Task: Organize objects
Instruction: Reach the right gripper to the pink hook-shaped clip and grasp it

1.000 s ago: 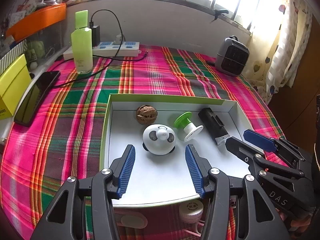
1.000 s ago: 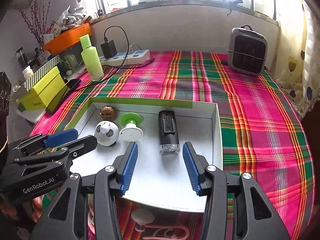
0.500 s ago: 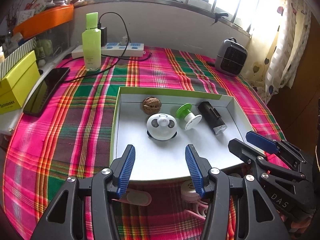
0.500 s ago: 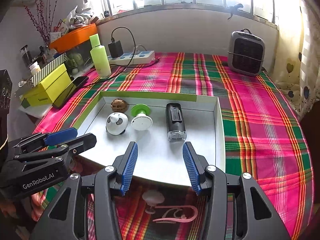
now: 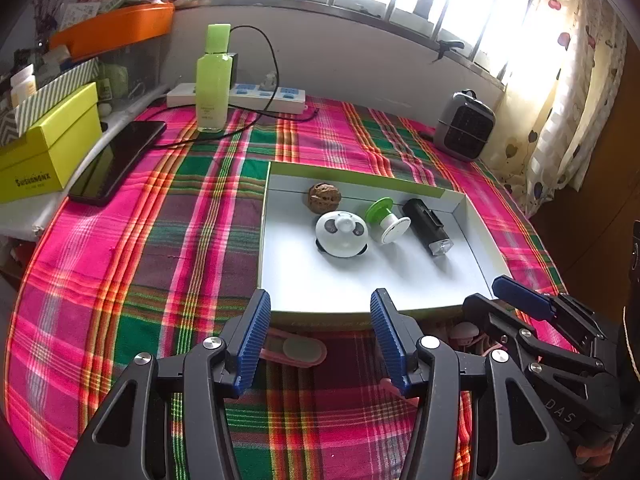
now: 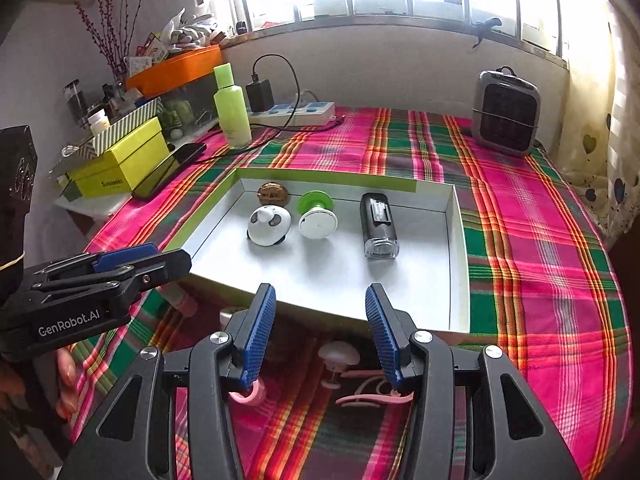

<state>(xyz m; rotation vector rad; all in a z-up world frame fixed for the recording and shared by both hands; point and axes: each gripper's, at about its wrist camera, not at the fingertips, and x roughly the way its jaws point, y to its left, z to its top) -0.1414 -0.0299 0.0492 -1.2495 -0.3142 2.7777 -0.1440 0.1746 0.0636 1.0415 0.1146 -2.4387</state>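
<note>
A white tray (image 5: 356, 178) with a green rim lies on the plaid cloth. In it are a walnut (image 5: 324, 197), a white panda-faced round piece (image 5: 341, 234), a green-and-white spool (image 5: 386, 220) and a black torch-like device (image 5: 426, 226). My left gripper (image 5: 320, 308) hovers open over the tray's near edge, nothing between its pads. Beside it on the right, my right gripper (image 6: 320, 300) is open too, above a white knob (image 6: 340, 354) and a pink curved strip (image 6: 368, 398) on the cloth. A pink-and-white oblong piece (image 5: 294, 346) lies under the left gripper.
At the back stand a green bottle (image 5: 213, 84), a power strip (image 5: 256, 96) with a charger cable, and a small grey heater (image 5: 464, 126). A black phone (image 5: 116, 162) and a yellow box (image 5: 48, 148) sit at the left edge. Curtains hang at the right.
Both grippers have drawn back from over the tray to its near edge. The pink and white pieces in front of the tray have come into view. The jaws kept their width.
</note>
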